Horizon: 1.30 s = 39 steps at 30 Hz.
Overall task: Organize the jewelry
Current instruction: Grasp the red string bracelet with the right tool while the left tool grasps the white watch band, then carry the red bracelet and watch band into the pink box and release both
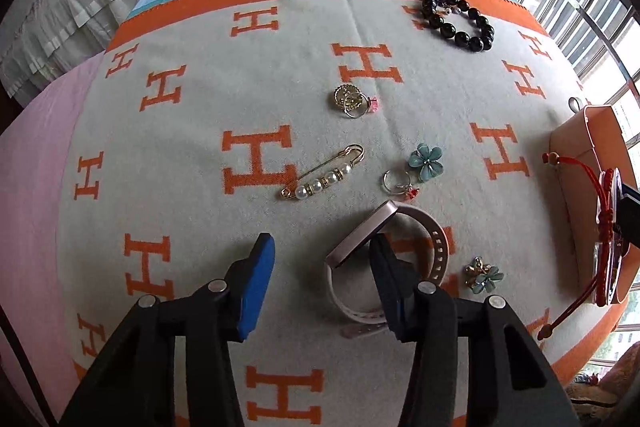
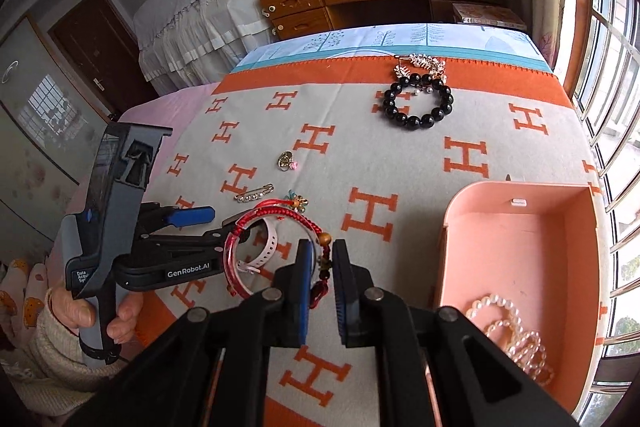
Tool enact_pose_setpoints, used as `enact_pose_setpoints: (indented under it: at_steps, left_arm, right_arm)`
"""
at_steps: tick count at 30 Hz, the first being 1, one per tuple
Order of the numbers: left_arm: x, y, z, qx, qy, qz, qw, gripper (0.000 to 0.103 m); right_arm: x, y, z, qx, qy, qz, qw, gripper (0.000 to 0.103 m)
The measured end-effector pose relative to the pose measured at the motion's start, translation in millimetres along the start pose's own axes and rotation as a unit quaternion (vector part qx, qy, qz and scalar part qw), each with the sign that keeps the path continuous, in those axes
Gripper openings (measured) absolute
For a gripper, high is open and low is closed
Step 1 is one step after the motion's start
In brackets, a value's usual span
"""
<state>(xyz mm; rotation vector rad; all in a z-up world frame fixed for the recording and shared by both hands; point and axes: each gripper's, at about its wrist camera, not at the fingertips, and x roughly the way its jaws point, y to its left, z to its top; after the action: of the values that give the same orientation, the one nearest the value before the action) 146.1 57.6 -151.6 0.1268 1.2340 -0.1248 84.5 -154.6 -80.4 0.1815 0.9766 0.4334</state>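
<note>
Blanket point(image 1: 192, 163) — right tool point(image 2: 321, 267) pinching red bracelet point(image 2: 256, 215).

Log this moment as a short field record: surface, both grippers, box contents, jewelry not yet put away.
surface: blanket with orange H pattern
right gripper: shut on red cord bracelet
left gripper: open, one finger beside pink watch, not gripping it
box: pink, open, holds pale bead bracelets
loose on blanket: black bead bracelet, pearl pin, flower brooch, rings
</note>
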Motion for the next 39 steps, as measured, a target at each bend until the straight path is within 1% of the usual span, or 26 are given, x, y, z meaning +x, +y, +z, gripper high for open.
enact_pose_setpoints:
  at_steps: [1, 2, 3, 4, 6, 11, 13, 16, 19, 23, 25, 30, 32, 35, 37, 39]
  left_arm:
    - [0.9, -1.2, 0.2, 0.002, 0.001, -0.006, 1.0, 0.035]
    - [0.2, -3.0, 0.4, 0.004, -0.003, -0.011, 0.9999, 0.026]
    - [0.3, -5.5, 0.3, 0.008, -0.003, -0.012, 0.9999, 0.019]
    - [-0.4, -7.0, 0.1, 0.011, -0.006, -0.009, 0.9999, 0.017]
    - [-1.3, -10.2, -1.9, 0.014, -0.009, -0.012, 0.9998, 0.009]
    - [-10.1, -12.8, -6.5, 0.003, -0.022, -0.043, 0.9988, 0.009]
    - [-17.5, -14.0, -7.5, 0.0, -0.03, -0.048, 0.9984, 0.009]
    - [-31.8, -18.5, -7.5, -0.001, -0.04, -0.056, 0.9976, 0.009]
    - [-50.6, -29.1, -6.4, 0.01, -0.055, -0.066, 0.9963, 0.009]
    - [-79.5, -53.3, 0.8, 0.036, -0.077, -0.084, 0.9929, 0.009]
    - [-93.2, -68.6, 7.6, 0.049, -0.088, -0.098, 0.9901, 0.009]
    - [-116.8, -115.6, 27.6, 0.085, -0.11, -0.129, 0.9819, 0.009]
    - [-116.3, -137.6, 33.7, 0.098, -0.109, -0.139, 0.9794, 0.009]
    - [-104.1, -167.9, 41.7, 0.113, -0.094, -0.143, 0.9787, 0.009]
    - [-90.9, -184.2, 45.6, 0.121, -0.079, -0.139, 0.9796, 0.009]
    - [-75.5, -197.0, 47.1, 0.126, -0.068, -0.128, 0.9813, 0.009]
  right_arm:
    - [-1.4, -2.1, -1.2, 0.003, -0.001, 0.0, 1.0, 0.01]
    - [-2.2, -3.9, -1.8, 0.005, -0.002, -0.001, 1.0, 0.01]
    - [-3.1, -6.3, -2.6, 0.009, -0.002, -0.002, 1.0, 0.01]
    - [-3.7, -8.1, -3.0, 0.012, -0.002, -0.002, 1.0, 0.01]
    - [-5.2, -11.8, -3.7, 0.017, -0.004, -0.002, 1.0, 0.01]
    - [-15.2, -21.8, -5.1, 0.032, -0.017, 0.001, 0.999, 0.01]
    - [-21.6, -26.4, -5.2, 0.039, -0.025, 0.002, 0.999, 0.01]
    - [-34.0, -34.8, -4.9, 0.051, -0.043, -0.002, 0.998, 0.01]
    - [-49.4, -48.7, -3.9, 0.071, -0.066, -0.012, 0.995, 0.01]
    - [-69.6, -76.2, -7.3, 0.114, -0.097, -0.035, 0.988, 0.01]
    - [-77.4, -92.6, -10.3, 0.142, -0.108, -0.048, 0.983, 0.01]
    - [-83.4, -123.9, -21.3, 0.19, -0.112, -0.08, 0.972, 0.01]
    - [-82.6, -132.5, -25.4, 0.206, -0.112, -0.092, 0.968, 0.01]
    - [-82.1, -144.3, -30.8, 0.226, -0.112, -0.112, 0.961, 0.01]
    - [-82.8, -149.6, -32.9, 0.233, -0.115, -0.115, 0.959, 0.01]
    - [-84.7, -152.3, -33.9, 0.235, -0.119, -0.119, 0.957, 0.01]
